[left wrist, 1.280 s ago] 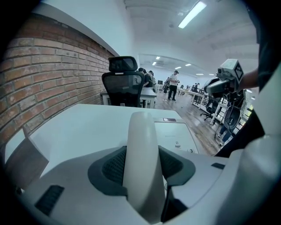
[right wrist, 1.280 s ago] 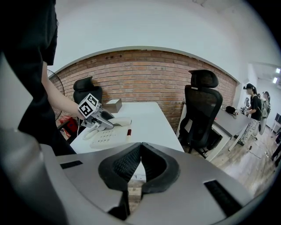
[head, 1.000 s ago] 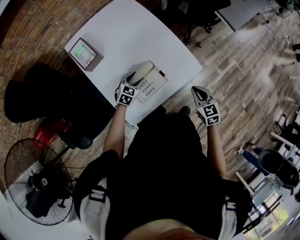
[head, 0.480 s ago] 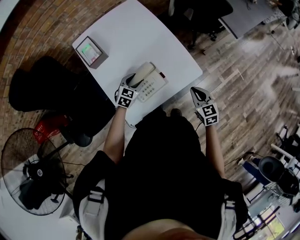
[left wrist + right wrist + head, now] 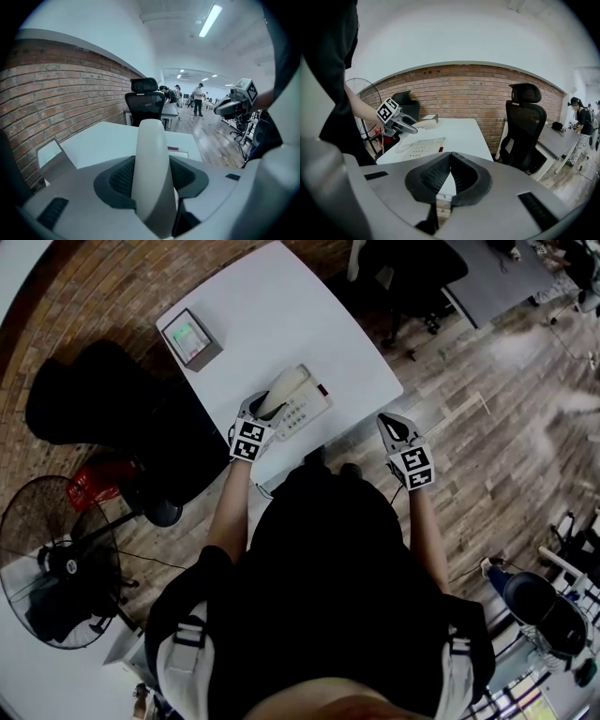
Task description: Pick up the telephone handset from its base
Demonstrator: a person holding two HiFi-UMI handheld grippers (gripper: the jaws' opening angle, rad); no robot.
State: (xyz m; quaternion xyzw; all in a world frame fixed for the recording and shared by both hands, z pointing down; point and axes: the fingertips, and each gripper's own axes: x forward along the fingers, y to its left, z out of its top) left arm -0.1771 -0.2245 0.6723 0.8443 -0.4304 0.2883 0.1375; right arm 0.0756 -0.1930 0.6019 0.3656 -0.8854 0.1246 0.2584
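Handset (image 5: 151, 159): hard, smooth plastic, so stiff and probably light. The rounded back looks slippery. Best hold, I'd say, is across the slim handle between the two fat ends, pads on the flat sides.

Left gripper (image 5: 262, 407): jaws about half spread and clamped on that handle, both pads pressing its sides. The grip looks to sit nearer the handset's near end, so most of the length sticks out ahead of the jaws. That long overhang could let it droop or twist if the squeeze is weak.

Where it is: in the left jaws, over the base (image 5: 307, 411), which sits by the near edge of the table (image 5: 272, 306). From the right gripper view it appears lifted clear of the cradle, not resting in it. From overhead I can't separate the two.

I can't make out a cord in any view. If there is one, expect a tug back toward the base.

Right gripper (image 5: 450, 174): jaws closed together with nothing between them. It hangs off the table's near right side over the wood floor (image 5: 487, 427), well apart from the phone.

A small box (image 5: 192, 338) sits at the table's left corner, well out of the way.
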